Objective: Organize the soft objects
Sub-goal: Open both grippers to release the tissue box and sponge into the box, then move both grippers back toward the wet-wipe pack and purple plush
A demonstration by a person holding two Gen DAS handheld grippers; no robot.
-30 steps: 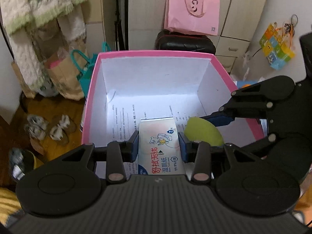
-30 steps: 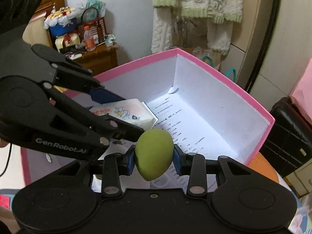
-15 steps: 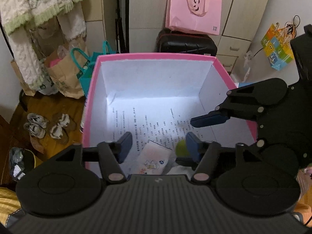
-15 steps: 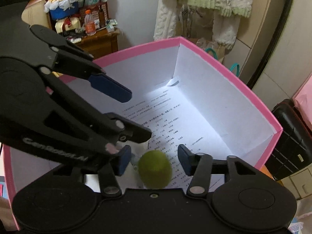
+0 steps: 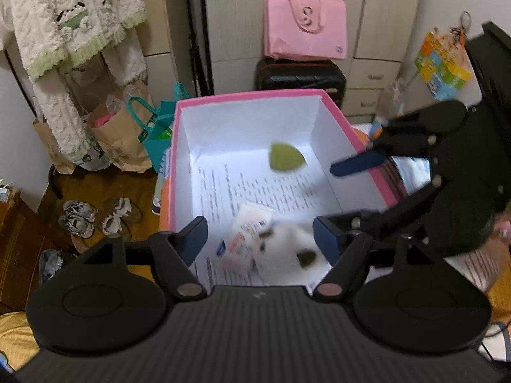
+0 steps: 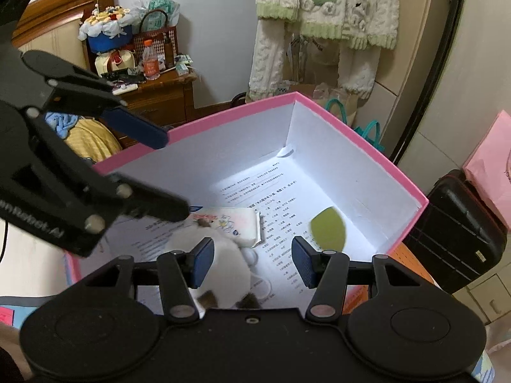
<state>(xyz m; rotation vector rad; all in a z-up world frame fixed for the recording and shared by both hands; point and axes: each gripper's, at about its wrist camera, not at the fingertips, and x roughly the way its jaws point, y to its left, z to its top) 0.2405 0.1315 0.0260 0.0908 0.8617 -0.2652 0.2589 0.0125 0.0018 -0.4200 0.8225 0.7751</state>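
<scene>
Pink on the outside and white on the inside, the box [image 5: 346, 127] holds all three soft things now. The green sponge egg [image 6: 329, 228] lies on the printed paper [image 5: 242, 188] at the bottom, close to a far corner. The tissue pack [image 6: 230, 220] lies flat on the paper too, and the fluffy white toy [image 6: 223, 268] with brown patches sits right beside it, touching one end.

The left gripper [image 5: 258, 237] hangs over the box with its jaws opening, and nothing is between them. The right gripper [image 6: 252, 261] is spread apart as well and grips nothing; the toy only shows below the gap.

I think all three would be very light. The green egg looks squishy and round, so it could roll or pop out of a pinch. It would be best to take it across its fat middle, gently. The tissue pack has a smooth wrapper that may slip, so I would pinch it across its short sides. The toy looks fuzzy and floppy, and its round body is the best place to squeeze, not the little white loop [image 6: 263, 287] lying next to it.
</scene>
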